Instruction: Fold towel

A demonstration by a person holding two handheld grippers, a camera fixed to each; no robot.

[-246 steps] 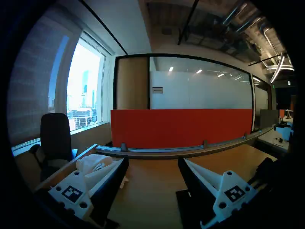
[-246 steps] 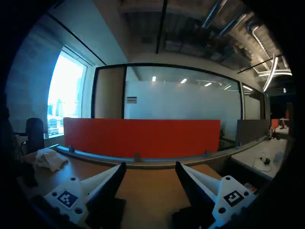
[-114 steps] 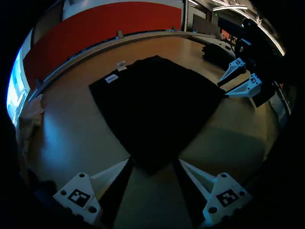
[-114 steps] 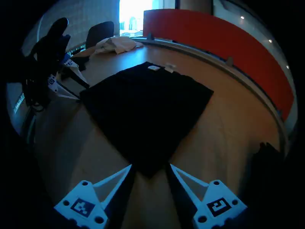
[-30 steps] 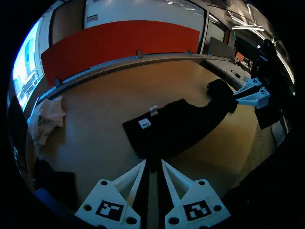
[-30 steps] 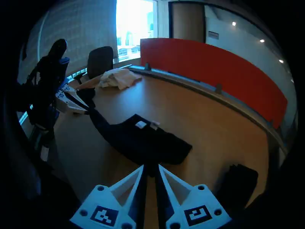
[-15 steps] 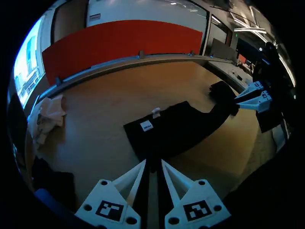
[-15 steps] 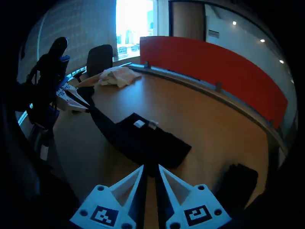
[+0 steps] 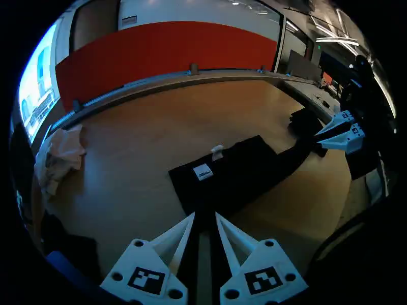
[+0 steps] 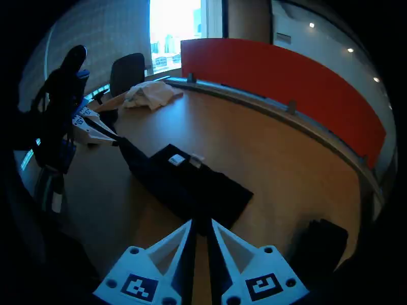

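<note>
1. Left gripper view: the left gripper [image 9: 204, 217] sits at the near edge with its two white fingers [image 9: 175, 241] drawn almost together, leaving only a thin slit. A corner of the black towel [image 9: 239, 173] runs into that slit, and both fingers press on it.
2. From that pinched corner the towel stretches away across the wooden table [image 9: 152, 127] as a rumpled dark band. A white label [image 9: 204, 172] lies on its upper face.
3. At the far right the right gripper [image 9: 325, 138] grips the towel's other end, its fingers close together. That end lifts off the table towards it.
4. A pale cloth [image 9: 58, 155] lies bunched at the table's left edge, well apart from the towel. A red partition [image 9: 168, 51] runs along the far side.
5. Right gripper view: the right gripper [image 10: 202, 221] is likewise nearly closed, and its fingers [image 10: 173, 244] clamp a dark corner of the towel [image 10: 198, 190].
6. The towel lies near the middle of the table [image 10: 285, 162] and trails to the left, where the left gripper [image 10: 114, 141] has hold of its raised end.
7. The label [image 10: 176, 159] shows on the far part of the towel.
8. Further off, the pale cloth [image 10: 150, 94] lies near a dark chair [image 10: 127, 73]. A dark heap [image 10: 325, 234] rests at the near right of the table.
</note>
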